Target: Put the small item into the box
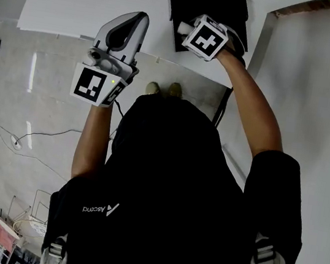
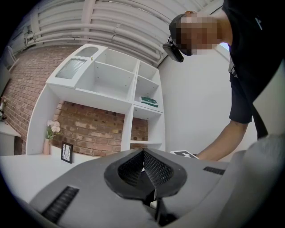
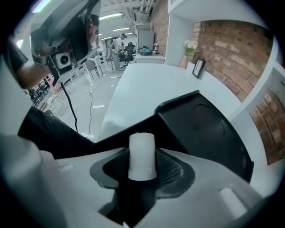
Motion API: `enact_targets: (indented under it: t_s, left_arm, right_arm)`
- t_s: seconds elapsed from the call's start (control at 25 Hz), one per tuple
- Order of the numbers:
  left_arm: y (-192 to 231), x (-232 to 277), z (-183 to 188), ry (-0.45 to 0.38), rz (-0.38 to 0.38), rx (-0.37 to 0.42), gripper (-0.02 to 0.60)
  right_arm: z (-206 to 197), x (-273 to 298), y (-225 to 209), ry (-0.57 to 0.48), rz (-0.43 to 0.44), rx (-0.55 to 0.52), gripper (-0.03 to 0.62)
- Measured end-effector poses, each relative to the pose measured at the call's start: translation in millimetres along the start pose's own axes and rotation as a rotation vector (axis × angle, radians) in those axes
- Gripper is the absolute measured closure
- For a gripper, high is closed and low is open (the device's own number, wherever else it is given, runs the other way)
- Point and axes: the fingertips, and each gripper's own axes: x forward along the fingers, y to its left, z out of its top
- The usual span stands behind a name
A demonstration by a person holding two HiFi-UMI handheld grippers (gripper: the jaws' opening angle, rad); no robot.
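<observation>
My right gripper [image 3: 141,173] was clamped on the small item [image 3: 142,155], a stubby white cylinder. It was pinched near its base, so its long axis ran out along the jaws and pointed ahead. The black box [image 3: 209,129] lay open on the white table [image 3: 142,84] just beyond that free end, a little to the right, so I judged the drop belonged to this hand. My left gripper [image 2: 144,173] hung off to the side, jaws together on nothing, farther from the box.
</observation>
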Motion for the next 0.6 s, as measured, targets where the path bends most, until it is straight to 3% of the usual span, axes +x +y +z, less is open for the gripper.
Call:
enact_targets:
  t_s: [0.24, 0.6]
  left_arm:
    - [7.0, -3.7, -4.3, 0.007, 0.016, -0.016, 0.583]
    - [6.5, -5.0, -10.9, 0.022, 0.021, -0.012, 0.583]
  right_arm:
    - [-10.6, 9.8, -8.2, 0.094, -0.006, -0.001, 0.414]
    - [-9.5, 17.9, -2.9, 0.065, 0.059, 0.049, 0.407]
